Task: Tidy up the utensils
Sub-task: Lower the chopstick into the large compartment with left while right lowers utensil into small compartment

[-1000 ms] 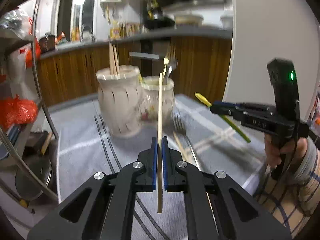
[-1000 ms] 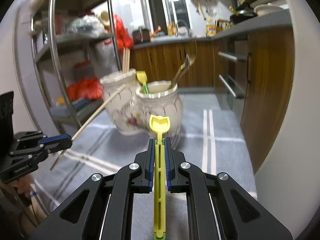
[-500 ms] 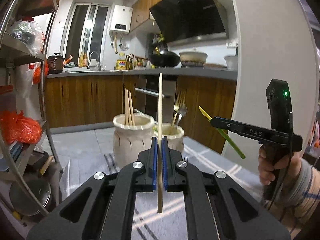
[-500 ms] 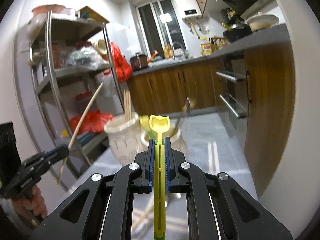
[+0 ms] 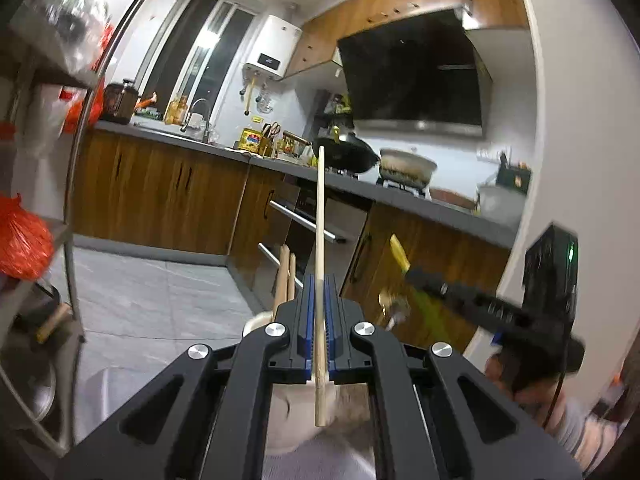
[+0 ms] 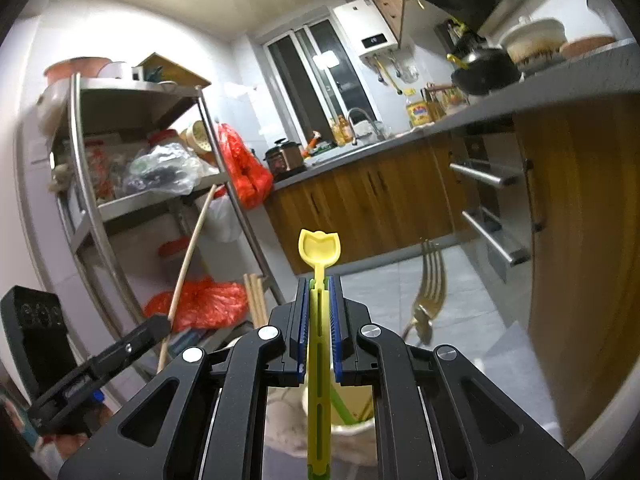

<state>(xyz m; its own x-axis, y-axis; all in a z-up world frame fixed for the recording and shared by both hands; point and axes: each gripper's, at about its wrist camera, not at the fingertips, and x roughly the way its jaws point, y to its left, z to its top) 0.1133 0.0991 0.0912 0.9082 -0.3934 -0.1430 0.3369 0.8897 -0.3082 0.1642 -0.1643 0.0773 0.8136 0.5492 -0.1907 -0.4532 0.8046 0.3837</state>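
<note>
Left gripper (image 5: 319,312), fingers clamped tight on a long pale wooden chopstick (image 5: 319,240), raised upright over the cream ceramic holder (image 5: 256,322). Right gripper (image 6: 319,320), fingers pinched on a yellow plastic spoon (image 6: 319,256), up above the second cream jar (image 6: 352,420), gold fork (image 6: 430,280) alongside.

Both grippers, left (image 5: 319,300) and right (image 6: 319,304), have risen above the jars (image 6: 352,432).

Both grippers point roughly level, side by side; the left gripper (image 5: 319,328) and right gripper (image 6: 319,328) have jaws clamped nearly closed.
</note>
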